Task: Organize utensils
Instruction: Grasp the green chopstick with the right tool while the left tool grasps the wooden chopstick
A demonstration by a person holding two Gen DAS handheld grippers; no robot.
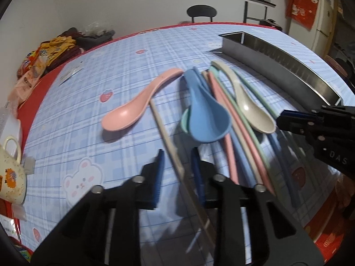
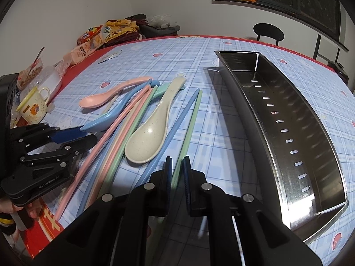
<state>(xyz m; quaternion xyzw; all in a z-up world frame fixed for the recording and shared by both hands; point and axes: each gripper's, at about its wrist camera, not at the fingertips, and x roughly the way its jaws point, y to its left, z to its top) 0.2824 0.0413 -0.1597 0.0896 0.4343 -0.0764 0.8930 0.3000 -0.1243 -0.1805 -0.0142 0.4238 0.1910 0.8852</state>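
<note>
plaid tablecloth (image 1: 73,115); left tongs (image 1: 177,173) narrowed round beige chopstick (image 1: 168,146).

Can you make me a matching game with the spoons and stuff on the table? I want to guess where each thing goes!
Things:
1. pink spoon
2. blue spoon
3. metal tray
4. mug

Clues:
A. empty, with a row of little slots in its bottom
B. has a yellow rim and stands near the table's edge
C. the spoon lying farthest from the tray
D. sits on top of a mint-green spoon

Right pairs: 1-C, 2-D, 3-A, 4-B
</note>
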